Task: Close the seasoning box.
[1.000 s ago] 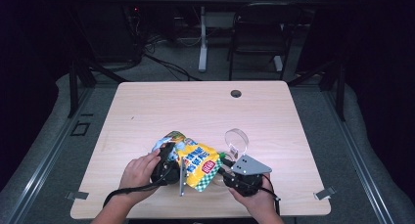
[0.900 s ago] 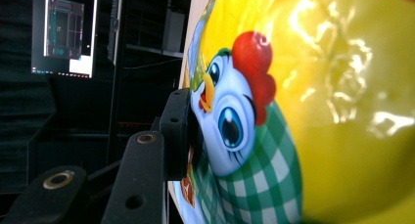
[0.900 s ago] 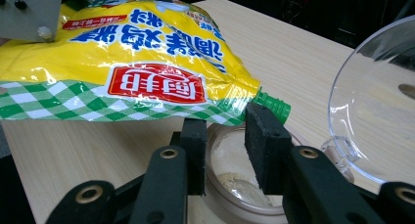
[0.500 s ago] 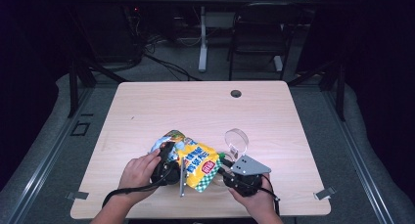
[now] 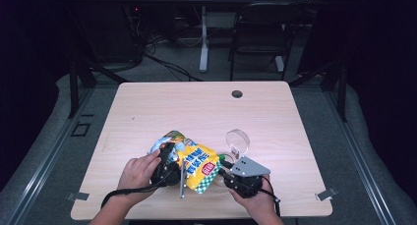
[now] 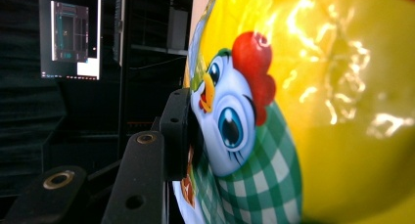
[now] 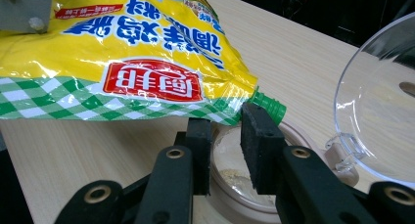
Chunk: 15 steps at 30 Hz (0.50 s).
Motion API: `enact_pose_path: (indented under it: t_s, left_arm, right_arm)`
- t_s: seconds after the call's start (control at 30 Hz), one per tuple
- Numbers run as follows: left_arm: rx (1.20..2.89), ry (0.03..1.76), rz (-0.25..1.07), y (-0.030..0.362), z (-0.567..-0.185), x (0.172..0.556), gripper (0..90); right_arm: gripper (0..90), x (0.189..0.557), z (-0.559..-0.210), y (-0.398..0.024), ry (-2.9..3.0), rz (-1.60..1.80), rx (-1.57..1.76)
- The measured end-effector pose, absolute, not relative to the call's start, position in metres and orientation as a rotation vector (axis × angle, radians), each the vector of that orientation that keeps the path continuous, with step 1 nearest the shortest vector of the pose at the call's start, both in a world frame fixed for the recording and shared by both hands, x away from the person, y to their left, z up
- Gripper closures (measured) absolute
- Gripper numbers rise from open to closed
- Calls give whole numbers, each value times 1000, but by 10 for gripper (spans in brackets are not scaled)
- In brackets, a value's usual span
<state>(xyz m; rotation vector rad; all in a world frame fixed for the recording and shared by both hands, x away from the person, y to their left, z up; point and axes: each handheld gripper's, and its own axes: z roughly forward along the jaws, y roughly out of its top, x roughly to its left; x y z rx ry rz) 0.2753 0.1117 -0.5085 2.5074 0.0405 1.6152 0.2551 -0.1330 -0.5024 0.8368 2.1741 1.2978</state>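
Working at the near edge of the pale wood-grain tabletop (image 5: 147,107), flat and matte. Biggest item on it: the glossy yellow seasoning bag (image 5: 196,161), soft crinkly plastic with green check and a cartoon chicken, lying between both hands near the front middle. Left gripper (image 5: 167,163) has its fingers (image 6: 178,133) clamped on the bag's bulging side, film dimpling at the pad; probably there to steady and tilt it. Bag's green ribbed spout cap (image 7: 266,106) points at the round jar (image 7: 244,185), likely lined up for pouring. Jar looks like a shallow tan-rimmed pot with pale powder at the bottom, sitting just beside the bag's corner. Its clear domed lid (image 5: 238,140) stands hinged open, rigid plastic, out of the spout's way. Right gripper (image 7: 230,141) fingers narrow, have just been closing, one beside the cap; no firm pinch visible, so probably going for the cap to unscrew.
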Motion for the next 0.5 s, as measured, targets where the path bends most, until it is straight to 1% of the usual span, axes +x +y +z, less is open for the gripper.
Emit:
enact_pose_path:
  t_s: [0.1, 0.5]
  left_arm:
    - [2518, 38, 1608, 111, -509, 276, 614]
    - [2519, 2, 1653, 110, -506, 274, 615]
  right_arm:
    - [753, 255, -503, -133, 2176, 1282, 827]
    - [770, 255, -504, -132, 2176, 1257, 822]
